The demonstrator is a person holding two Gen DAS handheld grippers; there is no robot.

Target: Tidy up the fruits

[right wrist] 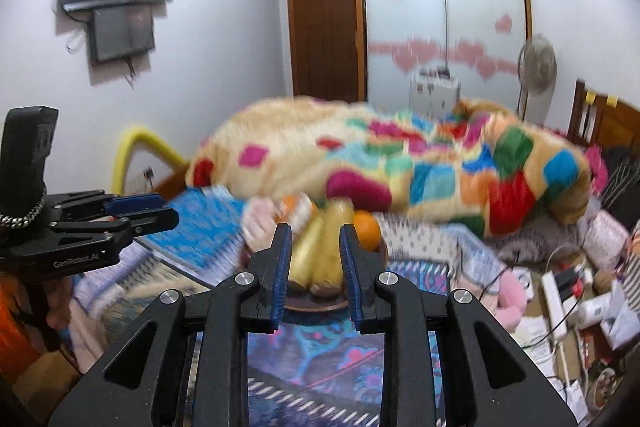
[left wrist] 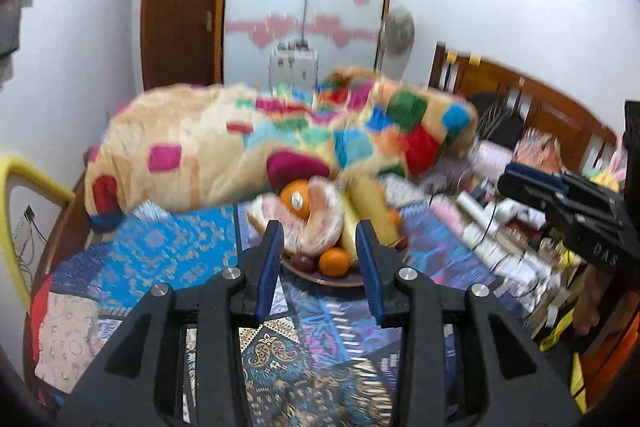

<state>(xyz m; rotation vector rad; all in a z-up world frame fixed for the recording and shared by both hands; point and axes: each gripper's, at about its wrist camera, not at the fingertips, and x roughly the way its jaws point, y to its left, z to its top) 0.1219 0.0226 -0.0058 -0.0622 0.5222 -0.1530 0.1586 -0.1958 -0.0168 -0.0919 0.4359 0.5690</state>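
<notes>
Behind, a patchwork blanket (left wrist: 280,143) crowds the fruit plate (left wrist: 320,277).

The patterned bedcover (left wrist: 304,339) in the lower middle of both views lies bare up to the fruit plate (left wrist: 340,281), leaving open room there. Just behind the plate, the bunched colourful blanket (left wrist: 248,147) blocks the way. Cables and clutter (right wrist: 568,291) crowd the lower right.

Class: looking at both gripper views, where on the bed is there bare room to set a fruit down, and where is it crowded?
Free: the blue patterned bedspread left of the fruit plate, below the blanket, and the patch between plate and grippers. Crowded: the clutter to the right.
</notes>
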